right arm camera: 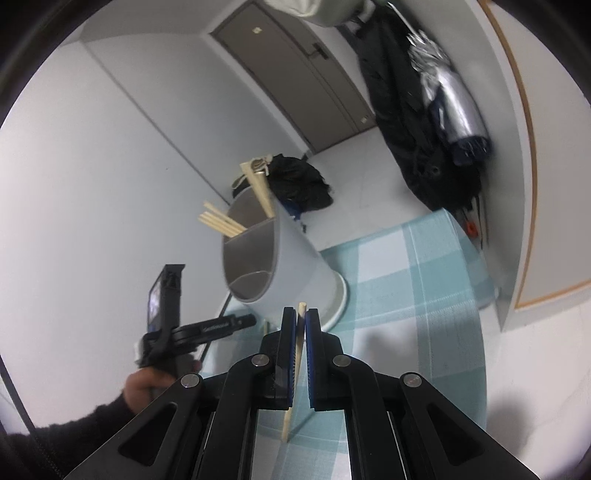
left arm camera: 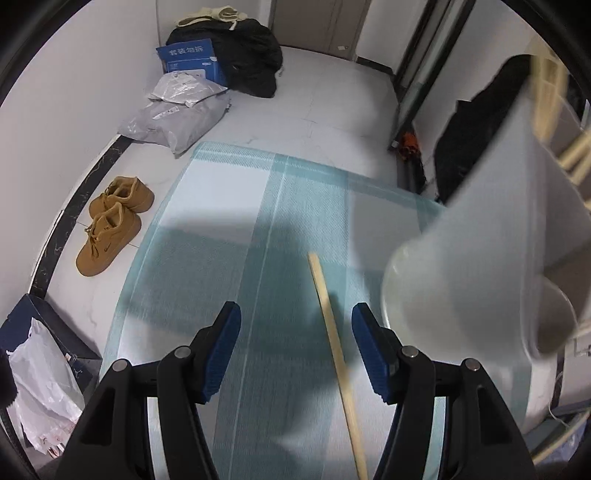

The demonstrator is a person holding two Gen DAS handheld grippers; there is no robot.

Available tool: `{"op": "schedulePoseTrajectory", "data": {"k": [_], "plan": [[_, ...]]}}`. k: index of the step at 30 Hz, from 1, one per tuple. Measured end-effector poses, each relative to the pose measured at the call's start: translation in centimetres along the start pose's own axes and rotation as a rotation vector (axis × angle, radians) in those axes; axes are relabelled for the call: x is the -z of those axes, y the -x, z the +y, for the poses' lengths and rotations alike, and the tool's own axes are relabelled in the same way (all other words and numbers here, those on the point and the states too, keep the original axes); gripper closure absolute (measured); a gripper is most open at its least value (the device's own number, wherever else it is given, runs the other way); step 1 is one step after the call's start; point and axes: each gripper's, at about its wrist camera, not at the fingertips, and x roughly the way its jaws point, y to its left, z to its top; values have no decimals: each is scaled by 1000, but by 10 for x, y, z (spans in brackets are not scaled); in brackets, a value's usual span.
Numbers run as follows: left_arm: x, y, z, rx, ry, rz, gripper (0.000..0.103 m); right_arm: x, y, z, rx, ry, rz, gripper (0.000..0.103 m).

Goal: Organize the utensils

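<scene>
A pair of tan shoes (left arm camera: 112, 221) sits on the pale floor (left arm camera: 332, 92) just beside the teal checked cloth (left arm camera: 258, 229). Farther back, grey plastic mailer bags (left arm camera: 177, 114) lie near a blue box (left arm camera: 192, 59), which leans against a black bag (left arm camera: 251, 62) with a cream garment (left arm camera: 210, 16) on top. A white plastic bag (left arm camera: 40, 384) lies at the lower left. A grey door (right arm camera: 295, 74) stands closed, and dark coats (right arm camera: 410, 110) hang beside a folded silver umbrella (right arm camera: 450, 99).
</scene>
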Motion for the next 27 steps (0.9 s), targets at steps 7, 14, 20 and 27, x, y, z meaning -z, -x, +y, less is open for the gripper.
{"op": "schedulePoseTrajectory", "data": {"k": [7,14,20,27], "plan": [[-8,-11,3,-20,28,-15,46,-5,-7,-6,10,-10,15,99],[-6,-14,-9,-87,-48,-23,48,-5,-7,-7,4,-23,21,99],[-6,-18,-17,-137,-109,-22,67,-5,-8,-2,2,-14,21,99],[-8,-17,-13,-108,-91,30,101,-5,-8,1,16,1,10,99]]}}
